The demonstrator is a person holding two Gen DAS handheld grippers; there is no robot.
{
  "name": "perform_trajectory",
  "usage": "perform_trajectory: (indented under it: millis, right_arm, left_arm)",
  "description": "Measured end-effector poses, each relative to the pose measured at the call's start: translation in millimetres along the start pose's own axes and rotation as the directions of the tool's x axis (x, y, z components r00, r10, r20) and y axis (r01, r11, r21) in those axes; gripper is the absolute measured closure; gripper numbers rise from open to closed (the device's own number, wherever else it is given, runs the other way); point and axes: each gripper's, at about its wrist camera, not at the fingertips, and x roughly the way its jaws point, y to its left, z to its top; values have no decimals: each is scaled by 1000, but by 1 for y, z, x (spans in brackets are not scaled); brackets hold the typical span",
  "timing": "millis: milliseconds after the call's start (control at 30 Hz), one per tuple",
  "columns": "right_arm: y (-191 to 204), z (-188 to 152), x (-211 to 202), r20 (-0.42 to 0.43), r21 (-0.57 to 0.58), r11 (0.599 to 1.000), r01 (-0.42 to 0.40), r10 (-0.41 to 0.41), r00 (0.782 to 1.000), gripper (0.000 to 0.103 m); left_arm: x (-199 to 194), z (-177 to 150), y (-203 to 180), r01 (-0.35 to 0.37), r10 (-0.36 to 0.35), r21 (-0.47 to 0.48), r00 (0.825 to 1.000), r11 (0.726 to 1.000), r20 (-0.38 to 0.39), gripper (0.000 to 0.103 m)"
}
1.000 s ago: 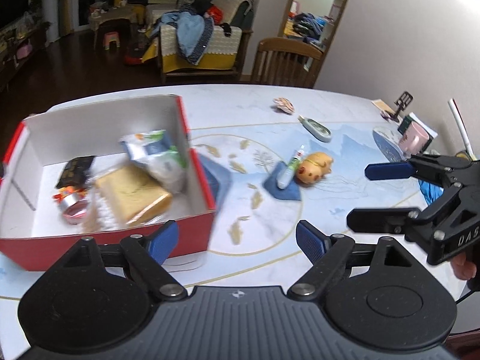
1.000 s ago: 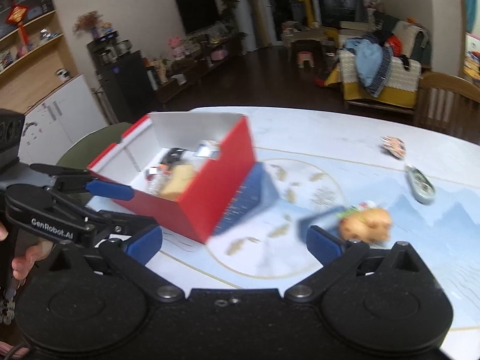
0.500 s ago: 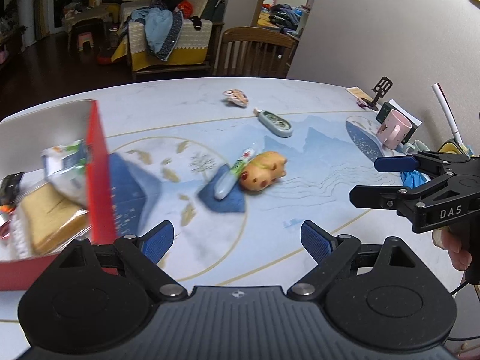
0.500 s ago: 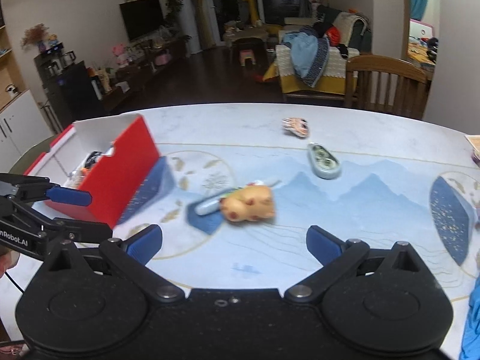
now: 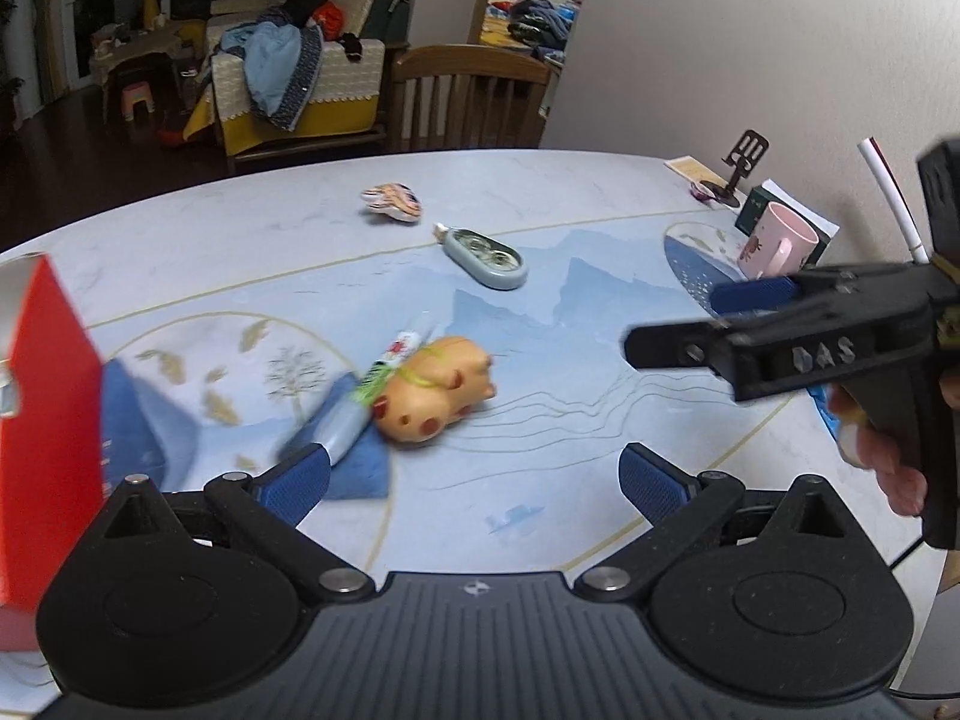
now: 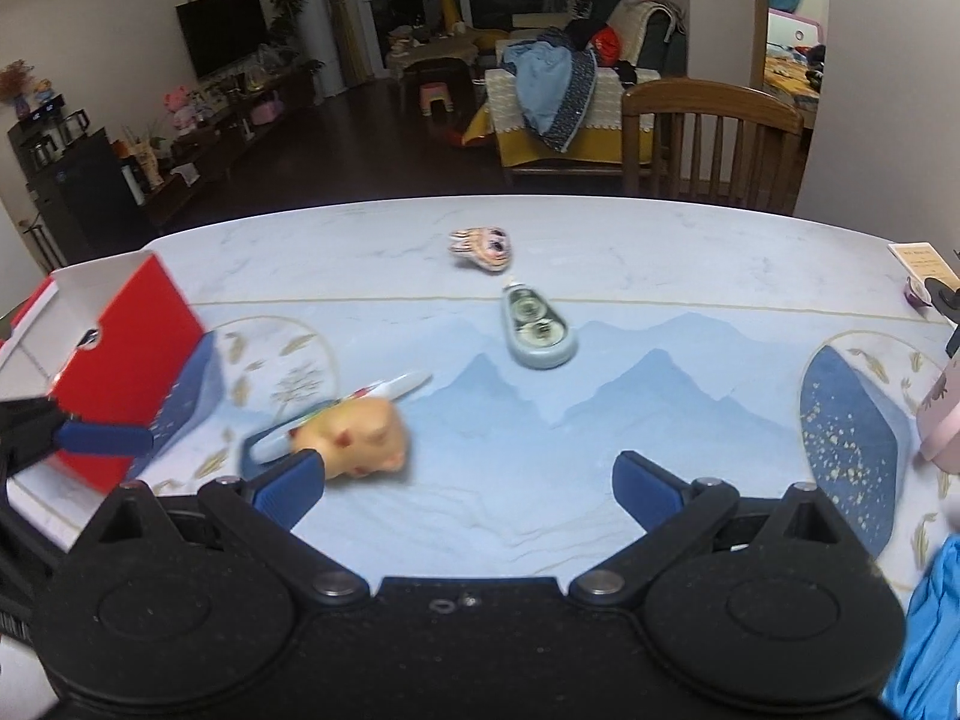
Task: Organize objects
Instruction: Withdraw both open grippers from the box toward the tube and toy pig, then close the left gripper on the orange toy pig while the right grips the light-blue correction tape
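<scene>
An orange toy pig (image 5: 437, 397) (image 6: 359, 435) lies mid-table next to a white tube (image 5: 366, 393) (image 6: 345, 407). Farther back lie a grey correction-tape dispenser (image 5: 486, 255) (image 6: 536, 327) and a small patterned pouch (image 5: 391, 201) (image 6: 482, 246). The red box (image 5: 42, 420) (image 6: 126, 354) stands at the left. My left gripper (image 5: 474, 483) is open and empty, just in front of the pig. My right gripper (image 6: 468, 483) is open and empty, the pig by its left finger; it also shows at the right of the left wrist view (image 5: 708, 318).
A pink mug (image 5: 777, 240) (image 6: 942, 420), a phone stand (image 5: 741, 171) and a white pen (image 5: 891, 201) sit at the table's right edge by the wall. A wooden chair (image 6: 711, 144) stands behind the table. Blue cloth (image 6: 933, 630) lies at near right.
Both grippers swung right, away from the red box, which slid to the left edge of each view. The pig and tube now sit closer and more central. Both stay open.
</scene>
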Motion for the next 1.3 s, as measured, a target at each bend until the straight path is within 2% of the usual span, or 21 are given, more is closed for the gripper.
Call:
perform_trajectory:
  millis: [200,567,867,1167,1300]
  right_arm:
    - [-14,19,25,-12,-32,999,10,-10,1000,1]
    - [-34,45,89,-70,-43,999,20,-23,997,1]
    - [-42,58,132,-97,-43,998,36,-40,994,2]
    - [-41,60,155,-115,-59,998,36,-43,992,9]
    - [-39,61,161,-119,-65,998,23,-30,992,14]
  left_arm:
    - [29,4,-15,-40,40,92,999,995,-1,0]
    - [72,17,-8,-74,75,115,997,991,-6,0]
    - [93,18,-5,-113,113,157,994,981,5,0]
    - [96,14,-10,-126,119,204,992,971,48,1]
    - [98,14,-11,-128,121,216,992,968,45,11]
